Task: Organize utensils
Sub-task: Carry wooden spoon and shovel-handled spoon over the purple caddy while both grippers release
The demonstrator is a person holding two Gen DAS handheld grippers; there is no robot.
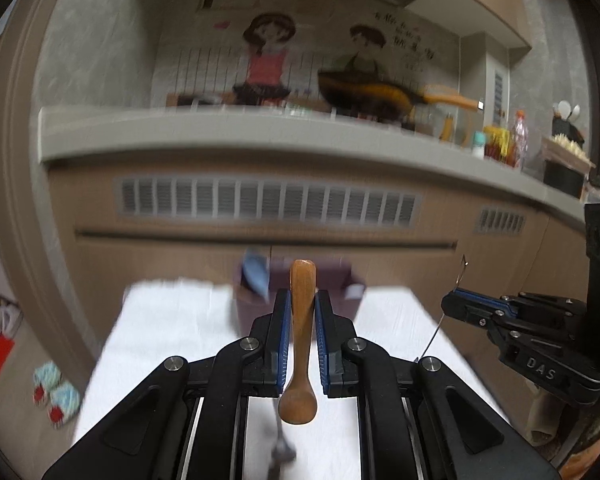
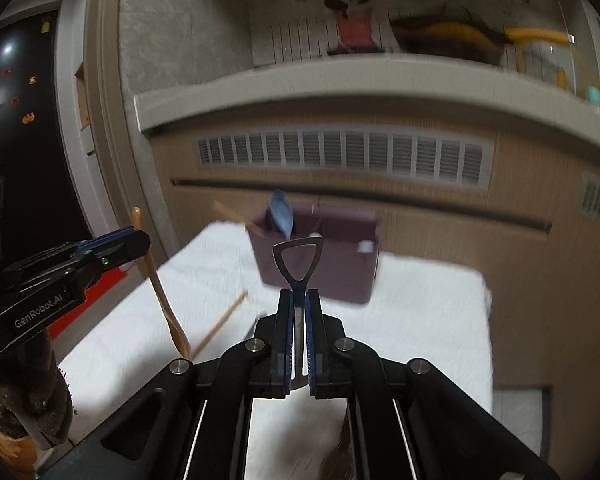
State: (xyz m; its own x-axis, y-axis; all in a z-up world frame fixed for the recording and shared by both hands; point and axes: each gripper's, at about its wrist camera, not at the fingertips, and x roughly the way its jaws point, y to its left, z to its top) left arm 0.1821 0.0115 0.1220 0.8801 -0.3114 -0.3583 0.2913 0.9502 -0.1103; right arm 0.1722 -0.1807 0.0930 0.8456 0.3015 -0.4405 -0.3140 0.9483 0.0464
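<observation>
My left gripper [image 1: 302, 300] is shut on a wooden spoon [image 1: 301, 344], handle pointing forward and bowl toward the camera, held above the white cloth [image 1: 172, 344]. My right gripper [image 2: 299, 300] is shut on a metal utensil [image 2: 298, 264] with a triangular loop handle pointing forward. A purple utensil box [image 2: 332, 276] stands at the cloth's far edge with a blue spoon [image 2: 281, 212] in it. In the right wrist view the left gripper [image 2: 136, 244] holds the wooden spoon [image 2: 168, 304] at left. In the left wrist view the right gripper [image 1: 452, 304] holds the thin metal utensil [image 1: 458, 276] at right.
A wooden chopstick [image 2: 220, 324] lies on the white cloth [image 2: 420, 320] left of the box. Behind is a cabinet [image 1: 260, 248] with vent grilles under a grey counter [image 1: 260, 136] holding a pan and bottles. Slippers [image 1: 56, 396] lie on the floor at left.
</observation>
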